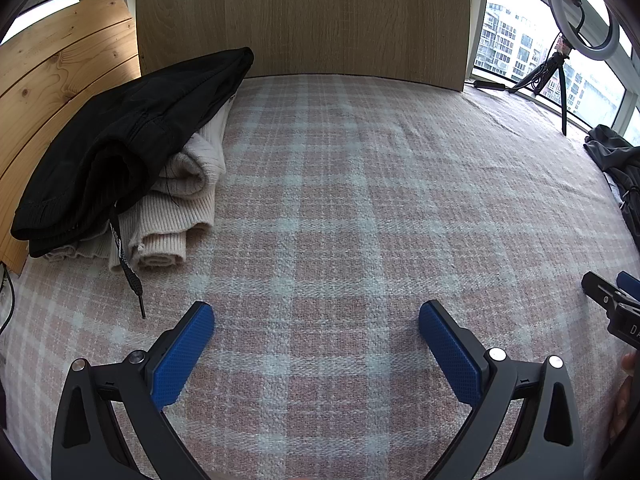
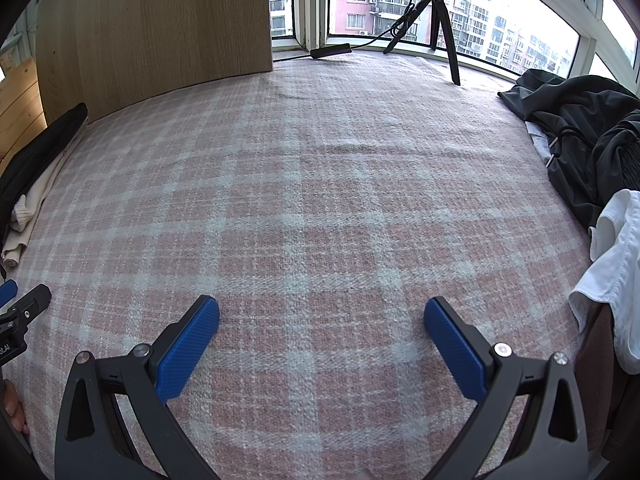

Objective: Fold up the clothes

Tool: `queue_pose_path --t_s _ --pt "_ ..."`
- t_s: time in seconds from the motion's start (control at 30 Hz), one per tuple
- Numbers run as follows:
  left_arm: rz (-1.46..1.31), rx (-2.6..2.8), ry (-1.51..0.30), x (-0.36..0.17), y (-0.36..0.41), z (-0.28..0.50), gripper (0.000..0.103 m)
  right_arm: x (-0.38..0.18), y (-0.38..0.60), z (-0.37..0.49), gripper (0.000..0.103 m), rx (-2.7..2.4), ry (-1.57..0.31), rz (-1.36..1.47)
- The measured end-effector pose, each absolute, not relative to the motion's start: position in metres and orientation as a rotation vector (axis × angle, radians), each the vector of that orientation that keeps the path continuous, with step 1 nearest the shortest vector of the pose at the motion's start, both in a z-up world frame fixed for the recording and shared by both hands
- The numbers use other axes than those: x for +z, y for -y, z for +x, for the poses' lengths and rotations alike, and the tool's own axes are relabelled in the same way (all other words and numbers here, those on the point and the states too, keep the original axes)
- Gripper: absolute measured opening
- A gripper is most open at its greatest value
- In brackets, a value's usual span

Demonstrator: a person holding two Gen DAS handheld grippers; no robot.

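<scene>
Fingers spread wide and empty on both tools: the left gripper and right gripper hover side by side over the pink plaid blanket. At ten o'clock in the left view sits a folded stack, black trousers on top of a cream knit sweater, seemingly finished. At three o'clock in the right view lies the unfolded heap: a dark grey garment and, below it, a white shirt. Those, I'd judge, remain. Smallest, a black drawstring trails from the stack.
</scene>
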State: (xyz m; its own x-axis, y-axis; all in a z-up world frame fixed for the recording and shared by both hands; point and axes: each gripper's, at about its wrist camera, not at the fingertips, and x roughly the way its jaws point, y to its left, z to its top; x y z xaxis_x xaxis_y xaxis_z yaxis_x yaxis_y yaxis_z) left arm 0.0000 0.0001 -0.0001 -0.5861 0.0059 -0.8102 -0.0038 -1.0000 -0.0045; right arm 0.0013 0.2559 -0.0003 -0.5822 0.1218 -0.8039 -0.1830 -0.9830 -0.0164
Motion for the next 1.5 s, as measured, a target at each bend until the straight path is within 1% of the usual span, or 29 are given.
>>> queue_pose_path --t_s 0.1,0.63,0.77,0.93,1.13,1.37,1.5 --pt "-1.428 2.794 0.001 0.000 -0.001 0.000 0.103 -0.001 -0.255 0.001 0.103 2.638 -0.077 -1.344" --pt "-1.437 2.743 0.008 0.002 0.004 -0.002 0.102 0.005 -0.253 0.008 0.103 2.592 -0.099 -1.345" --pt "-1.452 2.677 0.028 0.008 0.011 -0.002 0.102 0.023 -0.253 0.020 0.103 2.589 -0.180 -1.321" --pt "-1.361 2.662 0.073 0.045 0.023 0.007 0.102 0.060 -0.253 0.042 0.103 2.583 -0.226 -1.221" --pt "-1.156 2.661 0.004 0.096 0.019 0.024 0.102 0.105 -0.275 0.077 0.103 2.538 -0.239 -1.085" --pt "-0.997 2.555 0.042 0.138 -0.028 0.035 0.102 0.148 -0.316 0.112 0.103 2.451 -0.246 -0.964" --pt "-0.918 2.528 -0.013 0.155 -0.062 0.042 0.102 0.166 -0.342 0.128 0.103 2.410 -0.249 -0.910"
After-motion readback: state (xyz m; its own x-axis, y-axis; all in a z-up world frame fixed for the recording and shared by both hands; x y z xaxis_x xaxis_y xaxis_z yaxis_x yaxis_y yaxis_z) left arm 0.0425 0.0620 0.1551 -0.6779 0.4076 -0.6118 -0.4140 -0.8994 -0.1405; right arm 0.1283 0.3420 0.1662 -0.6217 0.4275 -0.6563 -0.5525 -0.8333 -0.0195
